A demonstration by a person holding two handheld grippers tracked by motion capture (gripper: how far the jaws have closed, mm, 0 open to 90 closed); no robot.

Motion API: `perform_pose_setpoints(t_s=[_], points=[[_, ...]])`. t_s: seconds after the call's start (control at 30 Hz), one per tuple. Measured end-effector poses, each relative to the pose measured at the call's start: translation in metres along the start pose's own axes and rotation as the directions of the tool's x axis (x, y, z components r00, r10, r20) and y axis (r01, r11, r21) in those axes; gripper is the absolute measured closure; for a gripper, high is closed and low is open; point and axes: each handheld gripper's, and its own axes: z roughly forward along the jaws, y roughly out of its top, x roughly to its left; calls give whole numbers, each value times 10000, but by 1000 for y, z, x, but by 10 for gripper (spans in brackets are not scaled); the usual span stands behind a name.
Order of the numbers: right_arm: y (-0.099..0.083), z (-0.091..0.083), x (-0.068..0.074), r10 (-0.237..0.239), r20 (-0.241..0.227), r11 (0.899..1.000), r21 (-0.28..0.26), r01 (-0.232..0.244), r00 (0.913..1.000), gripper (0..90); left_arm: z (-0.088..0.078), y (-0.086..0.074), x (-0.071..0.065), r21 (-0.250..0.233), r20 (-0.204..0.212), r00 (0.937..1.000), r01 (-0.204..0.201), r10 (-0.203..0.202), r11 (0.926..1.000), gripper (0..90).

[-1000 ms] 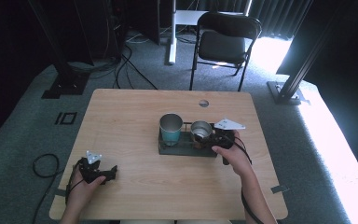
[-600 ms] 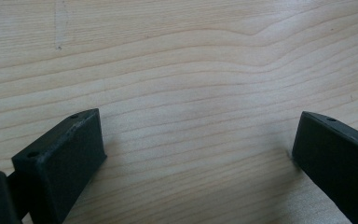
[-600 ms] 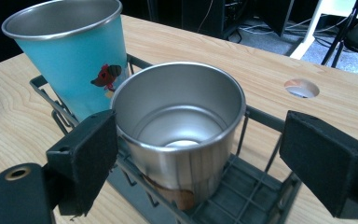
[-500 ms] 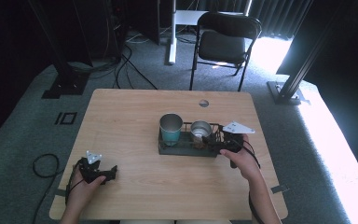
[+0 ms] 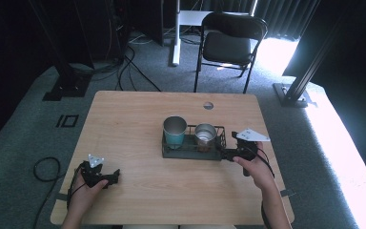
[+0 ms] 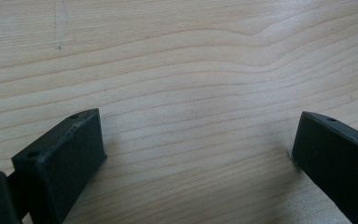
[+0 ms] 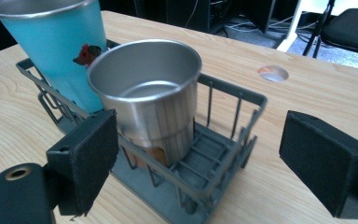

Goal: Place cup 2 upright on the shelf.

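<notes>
A dark wire rack (image 5: 190,153) stands right of the table's middle. In its left end is a teal metal cup (image 5: 175,132), in its right end a bare steel cup (image 5: 205,134), both upright. My right gripper (image 5: 225,154) rests just off the rack's right end, open and holding nothing. In the right gripper view the steel cup (image 7: 151,95) stands in the rack (image 7: 235,95) close ahead, the teal cup (image 7: 56,44) is behind it, and the gripper (image 7: 200,142) is spread wide. My left gripper (image 5: 113,175) lies near the front left, open (image 6: 196,144) over bare wood.
A round cable hole (image 5: 208,105) sits in the tabletop behind the rack. A black folding chair (image 5: 232,44) stands beyond the far edge. Cables lie on the floor at the left, and dark stand legs flank the table.
My right gripper has drawn back to the right and toward the near edge, away from the steel cup, which stays in the rack. The left gripper has not moved.
</notes>
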Motion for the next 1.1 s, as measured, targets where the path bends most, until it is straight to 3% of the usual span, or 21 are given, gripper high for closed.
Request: perform_pose_setpoints(t_s=[0.53,1.1], points=[[-26,-12,-10,137,239,9996,245,-142,9996,114,0,0,0,3,4,10000,-16,16,10000,28],[-61,-24,-25,423,674,9946,923,-485,9968,114,0,0,0,9,2,10000,-22,22,10000,28]])
